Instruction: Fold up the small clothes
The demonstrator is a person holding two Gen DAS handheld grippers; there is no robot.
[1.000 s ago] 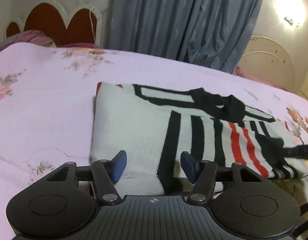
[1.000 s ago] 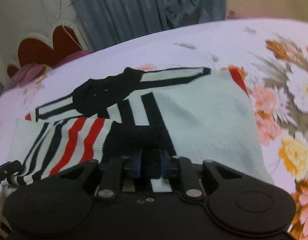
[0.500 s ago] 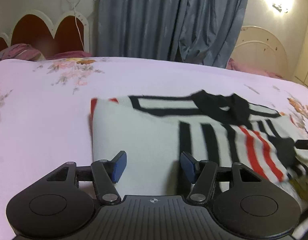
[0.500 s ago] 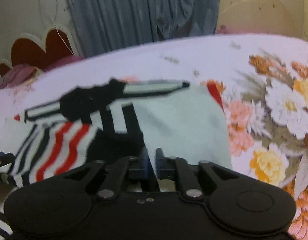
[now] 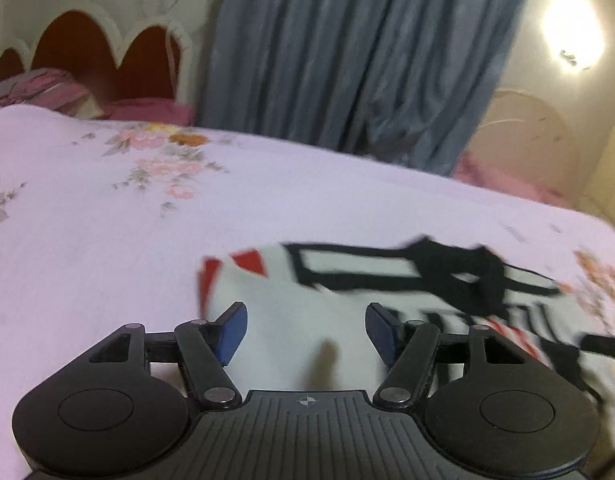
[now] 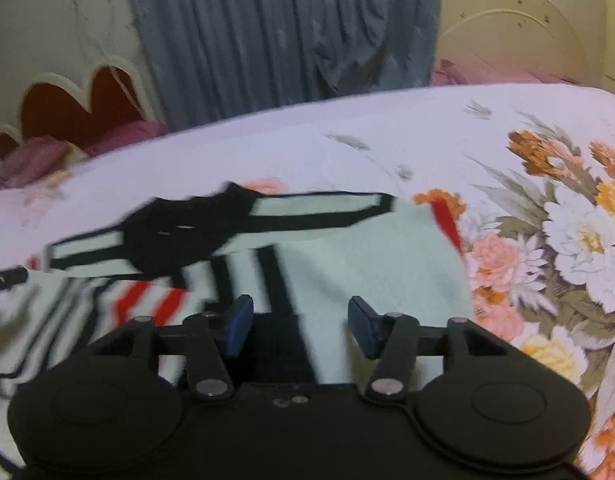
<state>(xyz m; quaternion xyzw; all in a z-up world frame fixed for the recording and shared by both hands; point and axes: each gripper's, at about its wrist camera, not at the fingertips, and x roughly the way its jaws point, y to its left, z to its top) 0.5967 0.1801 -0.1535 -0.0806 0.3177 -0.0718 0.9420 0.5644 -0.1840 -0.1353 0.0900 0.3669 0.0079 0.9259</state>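
Garment: a small knit top [image 6: 371, 264], pale with black bands, a black collar and red stripes on one sleeve, lies partly folded on the bed. One sleeve is laid across the body.

Position: on the floral bedsheet [image 5: 107, 248], directly ahead of both grippers. In the right wrist view its plain panel lies next to the large printed flowers.

Left gripper [image 5: 305, 332]: jaws wide and opening. Only the plain white cloth shows past the blue pads; they press on nothing.

Right gripper [image 6: 299, 326]: jaws parted to a middling width and opening. A black band and pale cloth lie in the gap, but the pads stand clear of the fabric. Nothing is held.

Step in hand: by my judgement, release after a fold. Both tools are free of the cloth and the garment rests by its own weight.

Condition of fold: the outline is roughly rectangular. The striped sleeve end on the right wrist view's left side looks loose, though blur prevents certainty.

Next move, requirement: most likely a fresh grasp of the near hem at two corners, then a carry toward the collar. Both pads must pinch all the layers together, or the lower layer will drag.

Risk: the soft knit may shift on the sheet.

Surroundings: blue curtain [image 5: 347, 60], scalloped headboard [image 5: 107, 44], lit wall lamp [image 5: 571, 36].
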